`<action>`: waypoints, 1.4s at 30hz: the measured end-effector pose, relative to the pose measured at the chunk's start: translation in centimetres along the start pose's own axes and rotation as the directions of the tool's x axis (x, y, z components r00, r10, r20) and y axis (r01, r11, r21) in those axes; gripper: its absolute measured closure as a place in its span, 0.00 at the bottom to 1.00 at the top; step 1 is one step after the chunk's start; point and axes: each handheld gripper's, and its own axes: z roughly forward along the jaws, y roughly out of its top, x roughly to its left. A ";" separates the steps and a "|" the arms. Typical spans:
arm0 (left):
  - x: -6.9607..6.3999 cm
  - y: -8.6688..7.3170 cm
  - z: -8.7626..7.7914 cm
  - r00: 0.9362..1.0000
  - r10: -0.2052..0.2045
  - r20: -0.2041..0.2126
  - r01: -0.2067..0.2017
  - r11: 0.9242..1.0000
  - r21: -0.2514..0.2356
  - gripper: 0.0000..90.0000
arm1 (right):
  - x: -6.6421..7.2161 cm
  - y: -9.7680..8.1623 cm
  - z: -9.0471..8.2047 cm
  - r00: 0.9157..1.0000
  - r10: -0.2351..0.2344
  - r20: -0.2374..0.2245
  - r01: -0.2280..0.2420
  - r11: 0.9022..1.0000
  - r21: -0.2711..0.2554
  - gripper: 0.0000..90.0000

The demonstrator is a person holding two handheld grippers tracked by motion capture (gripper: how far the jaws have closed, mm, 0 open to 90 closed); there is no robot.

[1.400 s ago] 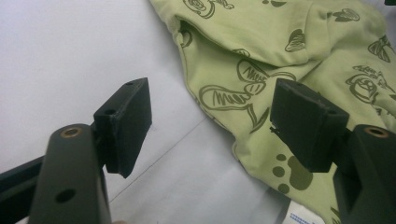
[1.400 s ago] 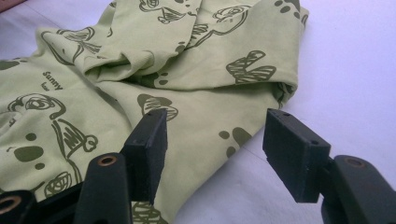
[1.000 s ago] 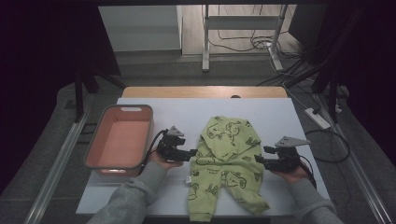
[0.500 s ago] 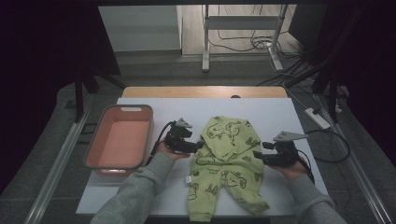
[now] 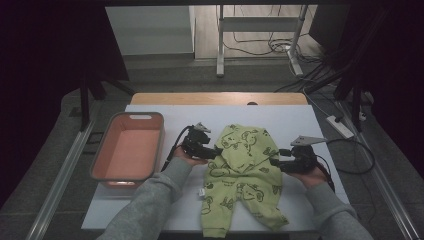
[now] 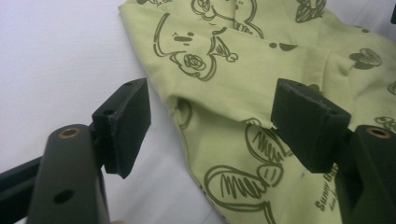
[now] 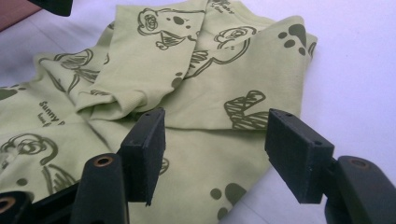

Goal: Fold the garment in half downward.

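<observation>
We're at the table [image 5: 150, 112], white cover over a wood top. The salmon tub [image 5: 129, 150] sits on the left part, well apart from the garment.

Green baby romper [image 5: 243, 175] lies flat in the middle of the table, printed with dark animal drawings and paw marks. Neck end points away from us, the legs hang toward the near edge. Both sleeves are folded in over the chest. A small white tag [image 5: 201, 191] sticks out at its left side.

We see grey sleeves coming in from the bottom, one gripper per hand.

Left gripper [image 5: 216, 150] is at the romper's left shoulder edge. In its own view [image 6: 212, 126] the jaws stand wide, one over bare table cover, the other over the cloth; the garment's edge runs between them. Pads are not pressing on the fabric.

Right gripper [image 5: 278, 162] is at the romper's right side, about waist level. Its own view [image 7: 215, 149] shows the jaws wide too, with the folded sleeve and body fabric between them, nothing pinched. Whether the tips touch the cloth, we can't tell.

A cable [image 5: 355, 150] loops from the right gripper across the table.
</observation>
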 end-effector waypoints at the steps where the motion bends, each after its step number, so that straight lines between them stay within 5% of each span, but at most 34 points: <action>1: 0.1 0.1 0.1 1.000 -0.006 -0.001 0.006 1.000 0.000 0.32 | -0.1 0.1 0.1 1.000 0.002 0.003 -0.002 1.000 0.004 0.43; 23: 2.7 2.1 3.1 0.999 -0.036 -0.001 0.036 0.999 0.037 0.32 | -3.6 3.3 3.5 0.996 0.085 0.032 -0.086 0.996 0.033 0.43; 42: 3.4 4.0 6.4 1.000 -0.021 0.005 0.020 0.991 0.135 0.34 | -5.4 5.3 7.5 0.993 0.112 0.044 -0.117 0.983 0.141 0.44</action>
